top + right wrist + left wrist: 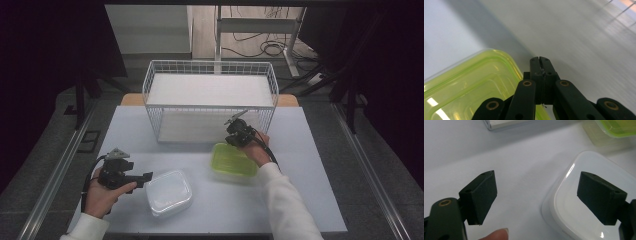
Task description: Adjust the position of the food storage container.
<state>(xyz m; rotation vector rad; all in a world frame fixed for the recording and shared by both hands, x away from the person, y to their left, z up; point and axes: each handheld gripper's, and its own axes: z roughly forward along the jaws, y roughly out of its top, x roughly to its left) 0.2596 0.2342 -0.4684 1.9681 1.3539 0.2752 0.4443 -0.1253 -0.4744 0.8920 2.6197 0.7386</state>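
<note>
- My left gripper [536, 197] hangs wide open at the near-left edge of the white lidded container [169, 192], one jaw over its lid, nothing held.
- My right gripper [540, 65] is pressed closed and empty at the far edge of the green-lidded container [234, 161], just before the wire basket [210, 100].
- My worry: closing the left jaws from here could skid off the glossy lid and shove the white box toward the table [310, 165] edge.
</note>
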